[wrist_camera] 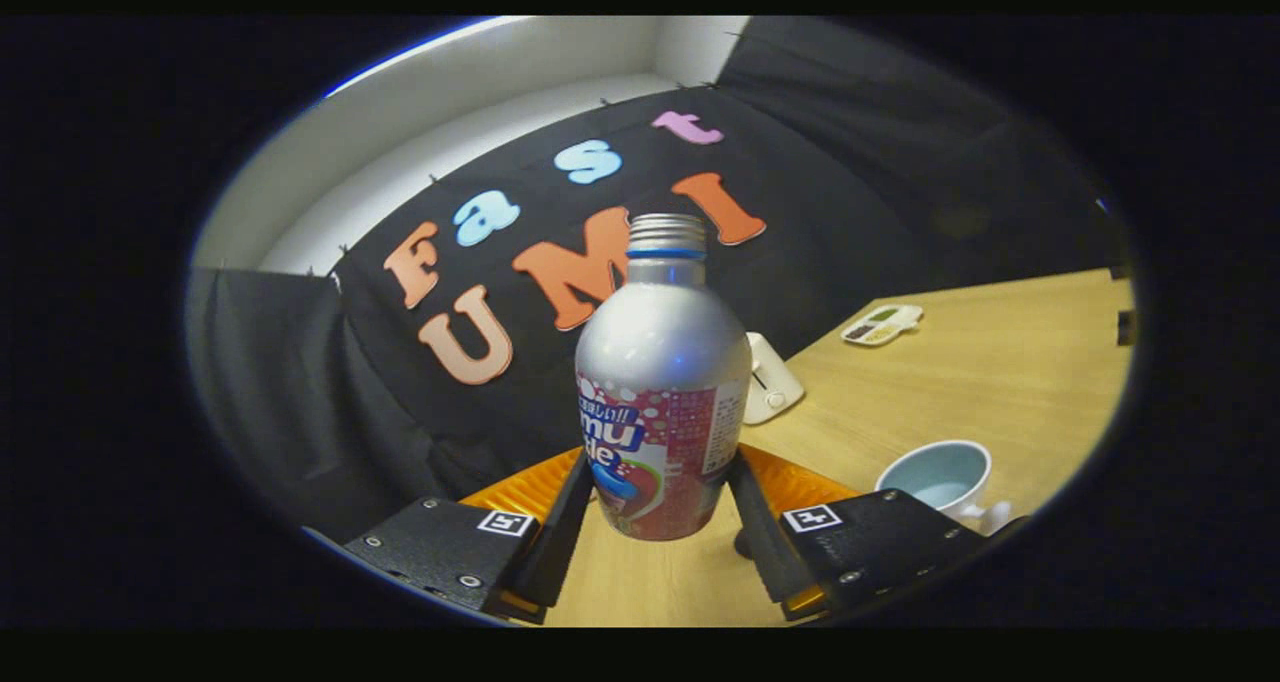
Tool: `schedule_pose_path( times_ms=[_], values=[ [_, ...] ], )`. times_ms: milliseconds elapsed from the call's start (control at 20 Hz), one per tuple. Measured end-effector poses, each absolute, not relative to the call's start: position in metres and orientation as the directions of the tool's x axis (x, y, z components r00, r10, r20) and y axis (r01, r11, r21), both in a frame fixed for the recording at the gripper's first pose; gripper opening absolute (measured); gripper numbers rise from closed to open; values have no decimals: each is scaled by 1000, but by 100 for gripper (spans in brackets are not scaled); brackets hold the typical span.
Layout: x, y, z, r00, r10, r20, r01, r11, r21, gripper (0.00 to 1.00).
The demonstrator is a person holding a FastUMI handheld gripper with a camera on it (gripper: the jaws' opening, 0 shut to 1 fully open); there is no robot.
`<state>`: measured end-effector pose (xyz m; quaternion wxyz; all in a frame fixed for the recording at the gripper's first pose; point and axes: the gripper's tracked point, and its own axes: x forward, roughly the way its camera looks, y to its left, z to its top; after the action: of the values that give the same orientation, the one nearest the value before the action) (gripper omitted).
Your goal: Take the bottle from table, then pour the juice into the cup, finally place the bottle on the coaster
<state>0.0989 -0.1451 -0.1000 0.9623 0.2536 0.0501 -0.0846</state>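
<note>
A silver metal bottle (660, 362) with a red and white label and a threaded silver top stands upright between my fingers. My gripper (660, 474) is shut on it, one finger pressing each side of the lower label. An orange ribbed coaster (800, 484) lies on the wooden table (1000, 382) just behind the bottle, showing on both sides of it. I cannot tell whether the bottle's base touches the table. A pale blue cup (938, 474) with a white outside and handle sits to the right of my right finger, its mouth up.
A small white device (772, 380) stands behind the bottle to the right. Farther back on the table lies a flat white gadget with coloured buttons (882, 324). The black cloth wall closes the table's far and left sides.
</note>
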Motion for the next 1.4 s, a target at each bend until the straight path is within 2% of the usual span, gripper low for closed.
schedule_pose_path(
  times_ms=[250,650,1000,1400],
  values=[
    [115,-148,-112,975,-172,-141,196,964,178,75],
    [126,-135,-171,958,-165,-236,135,981,-138,76],
    [142,-142,-210,935,-174,-310,129,978,-163,76],
    [141,-155,-240,905,-214,-367,174,975,-139,76]
  ],
)
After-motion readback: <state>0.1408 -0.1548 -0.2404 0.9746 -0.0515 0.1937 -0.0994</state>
